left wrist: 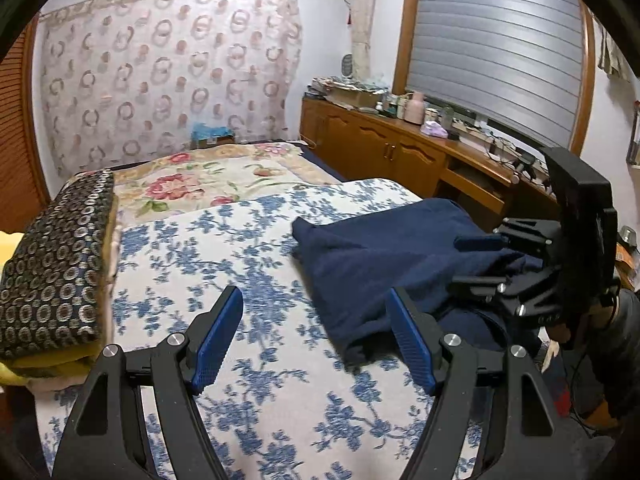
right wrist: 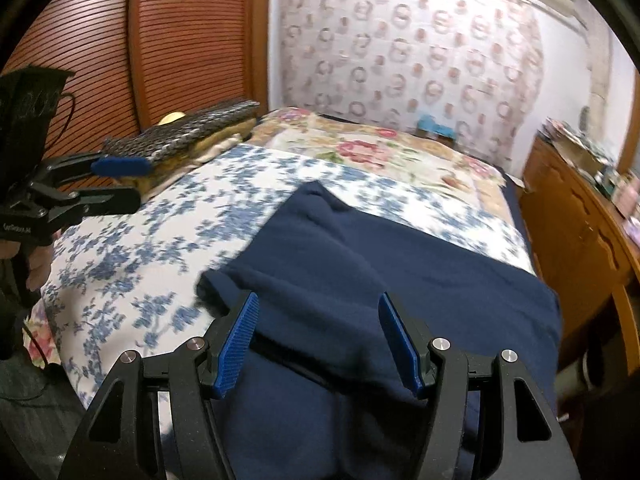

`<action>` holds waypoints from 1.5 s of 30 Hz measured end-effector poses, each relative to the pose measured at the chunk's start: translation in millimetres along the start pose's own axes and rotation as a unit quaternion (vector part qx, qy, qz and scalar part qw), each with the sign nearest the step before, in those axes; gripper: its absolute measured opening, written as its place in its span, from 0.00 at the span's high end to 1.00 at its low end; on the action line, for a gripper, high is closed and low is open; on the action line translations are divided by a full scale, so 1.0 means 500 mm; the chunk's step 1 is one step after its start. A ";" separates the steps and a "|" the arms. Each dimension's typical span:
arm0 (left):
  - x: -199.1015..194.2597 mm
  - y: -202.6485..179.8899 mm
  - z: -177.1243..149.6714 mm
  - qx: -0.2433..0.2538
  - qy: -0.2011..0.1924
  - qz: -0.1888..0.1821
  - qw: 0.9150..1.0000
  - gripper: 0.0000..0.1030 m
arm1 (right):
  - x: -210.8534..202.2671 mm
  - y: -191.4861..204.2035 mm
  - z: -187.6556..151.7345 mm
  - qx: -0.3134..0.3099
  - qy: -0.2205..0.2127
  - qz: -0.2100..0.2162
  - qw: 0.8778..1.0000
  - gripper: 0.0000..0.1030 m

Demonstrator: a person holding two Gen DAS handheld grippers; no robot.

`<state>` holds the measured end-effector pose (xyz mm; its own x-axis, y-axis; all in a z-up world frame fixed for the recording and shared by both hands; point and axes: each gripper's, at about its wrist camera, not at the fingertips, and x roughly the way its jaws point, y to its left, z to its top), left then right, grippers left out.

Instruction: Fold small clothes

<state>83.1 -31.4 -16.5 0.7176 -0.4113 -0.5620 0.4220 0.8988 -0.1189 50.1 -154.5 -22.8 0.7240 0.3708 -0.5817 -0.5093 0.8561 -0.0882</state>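
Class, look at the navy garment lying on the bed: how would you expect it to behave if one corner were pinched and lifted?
The navy garment would probably droop rather than hold its shape: it already lies in soft folds and creases. Its matte, fleecy-looking surface suggests it is not slippery, so the ridged blue fingers should likely hold it. Lifted by one corner, the loose fold would likely fall open.

- The left wrist view looks down along its own fingers, close over the blue-flowered bedspread (left wrist: pixel 224 240), toward the far curtain (left wrist: pixel 168 76).
- The right wrist view sits close above the navy garment (right wrist: pixel 360 272), facing the same way.
- Both share bedspread, garment and curtain.
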 end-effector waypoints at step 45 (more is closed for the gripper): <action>0.020 0.016 -0.033 -0.011 0.017 -0.012 1.000 0.27 | 0.001 -0.263 0.117 0.114 -0.010 -0.147 0.982 0.97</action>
<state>84.8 -25.9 -36.5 0.6888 -0.4271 -0.5858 0.4262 0.8922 -0.1494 144.4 -245.7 35.6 0.8342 0.1008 -0.5422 -0.1610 0.9848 -0.0646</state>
